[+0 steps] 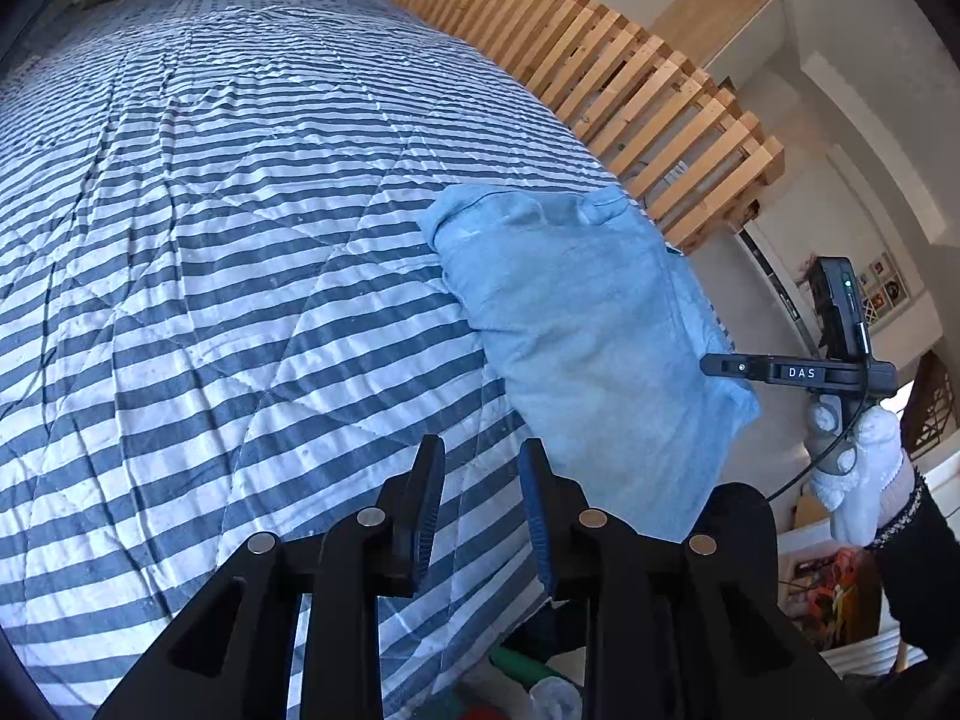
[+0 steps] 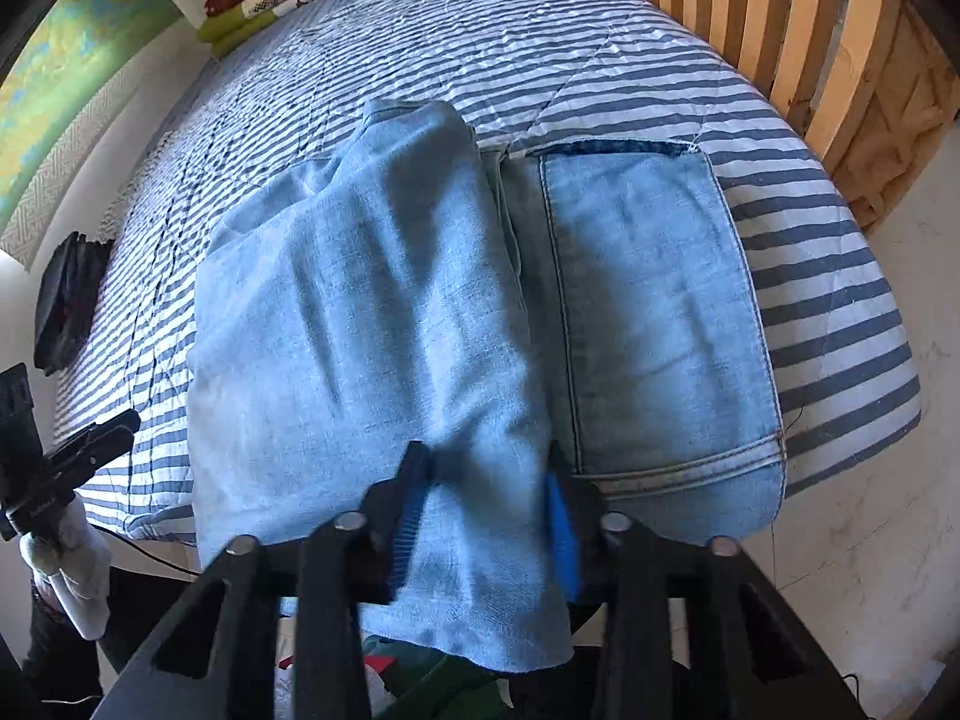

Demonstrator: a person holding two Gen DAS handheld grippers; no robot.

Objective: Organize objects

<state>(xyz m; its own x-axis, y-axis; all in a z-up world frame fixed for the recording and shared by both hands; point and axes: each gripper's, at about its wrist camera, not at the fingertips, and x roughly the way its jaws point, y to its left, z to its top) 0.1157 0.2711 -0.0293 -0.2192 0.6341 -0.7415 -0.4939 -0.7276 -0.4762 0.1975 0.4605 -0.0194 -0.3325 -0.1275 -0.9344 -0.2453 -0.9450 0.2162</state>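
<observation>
Folded jeans (image 2: pixel 456 324) on striped quilt (image 1: pixel 210 210) beside slatted rail (image 1: pixel 630 78) (left tool (image 1: pixel 483 504) released, right tool (image 2: pixel 486 504) clenched on denim).

jeans (image 2: pixel 372 312): faded matt denim | bedspread (image 1: pixel 210 210): quilted striped cloth | slatted rail (image 1: pixel 630 78): bare wood

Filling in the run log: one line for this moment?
left gripper: open, empty | right gripper: around folded light-blue denim jeans | jeans on blue-white striped quilt
</observation>
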